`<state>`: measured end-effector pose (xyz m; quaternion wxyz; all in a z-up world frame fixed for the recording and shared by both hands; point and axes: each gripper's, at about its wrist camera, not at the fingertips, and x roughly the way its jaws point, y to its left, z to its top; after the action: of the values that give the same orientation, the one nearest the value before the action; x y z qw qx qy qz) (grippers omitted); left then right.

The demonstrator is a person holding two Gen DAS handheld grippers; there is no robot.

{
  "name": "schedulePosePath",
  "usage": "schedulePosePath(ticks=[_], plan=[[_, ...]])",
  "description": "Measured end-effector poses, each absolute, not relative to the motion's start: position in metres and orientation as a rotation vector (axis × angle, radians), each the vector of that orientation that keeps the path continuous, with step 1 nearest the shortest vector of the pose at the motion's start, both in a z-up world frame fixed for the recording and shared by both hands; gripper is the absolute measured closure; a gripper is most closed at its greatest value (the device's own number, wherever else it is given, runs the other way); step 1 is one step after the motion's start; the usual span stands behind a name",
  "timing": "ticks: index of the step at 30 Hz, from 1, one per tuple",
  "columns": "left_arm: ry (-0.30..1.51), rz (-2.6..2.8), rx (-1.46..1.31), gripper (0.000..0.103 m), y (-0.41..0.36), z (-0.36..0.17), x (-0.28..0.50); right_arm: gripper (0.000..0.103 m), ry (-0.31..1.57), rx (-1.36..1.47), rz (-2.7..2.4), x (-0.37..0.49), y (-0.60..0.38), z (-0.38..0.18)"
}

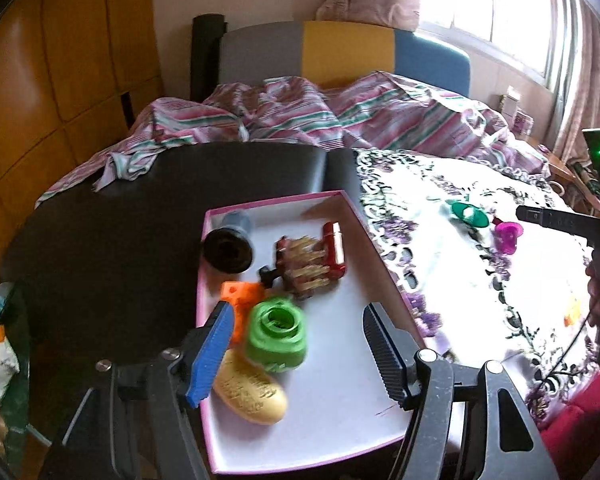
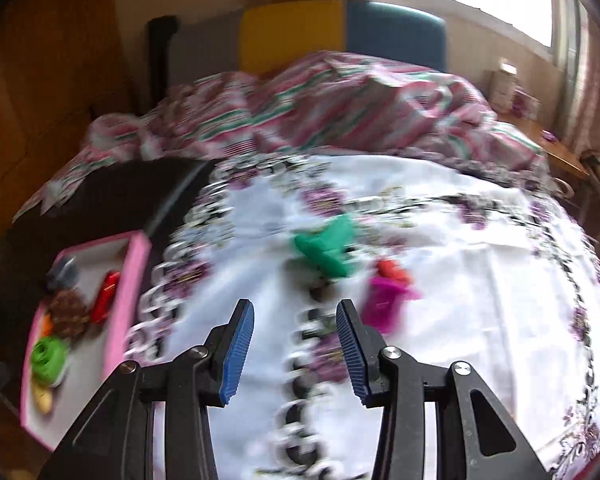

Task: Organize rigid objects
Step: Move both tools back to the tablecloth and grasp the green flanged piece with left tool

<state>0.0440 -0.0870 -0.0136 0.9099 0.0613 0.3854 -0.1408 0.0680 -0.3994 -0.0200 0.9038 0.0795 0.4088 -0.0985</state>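
Left wrist view: left gripper (image 1: 296, 350) spread wide above the near end of the pink-rimmed tray (image 1: 340, 380), nothing pinched between the pads, jaws clear of every item. Just beyond the blue-padded finger (image 1: 212, 354), a green ring-shaped piece (image 1: 278, 338); beside it an orange block (image 1: 242, 300), partly hidden by that finger. Below, a yellow oval bar (image 1: 252, 394), its left end cut off by the same finger. Farther up the tray: a brown comb-like clip (image 1: 304, 266), a red cylinder (image 1: 336, 250), a dark round cup (image 1: 228, 248) lying on its side (smeared by motion, details hard to read). Out on the floral cloth (image 1: 480, 300), well apart from the tray: a green piece (image 1: 470, 214) and a magenta piece (image 1: 508, 236), near the tip of the other tool entering from the right edge.

Right wrist view: right gripper (image 2: 296, 320) moderately parted over the cloth, holding nothing, touching nothing. Heavy blur throughout. Ahead of the fingers, the green piece, the magenta one just right of the right finger, and a small orange-red object (image 2: 394, 272) between them (shape unreadable). Tray at far left, partly cropped.
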Motion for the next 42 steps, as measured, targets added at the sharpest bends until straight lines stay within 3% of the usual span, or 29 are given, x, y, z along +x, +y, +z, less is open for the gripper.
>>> schedulePosePath(ticks=[9, 14, 31, 42], plan=[[0.804, -0.398, 0.145, 0.034, -0.137, -0.001, 0.063, 0.06, 0.782, 0.349, -0.487, 0.052, -0.506, -0.045], [0.825, -0.479, 0.145, 0.028, -0.18, 0.0, 0.081, 0.06, 0.786, 0.526, -0.525, 0.038, -0.536, -0.054], [0.856, -0.673, 0.339, 0.031, -0.35, -0.032, 0.162, 0.06, 0.844, 0.672, -0.519, 0.033, -0.552, -0.071], [0.923, -0.727, 0.407, 0.033, -0.42, -0.067, 0.206, 0.06, 0.855, 0.716, -0.472, 0.035, -0.551, -0.073]])
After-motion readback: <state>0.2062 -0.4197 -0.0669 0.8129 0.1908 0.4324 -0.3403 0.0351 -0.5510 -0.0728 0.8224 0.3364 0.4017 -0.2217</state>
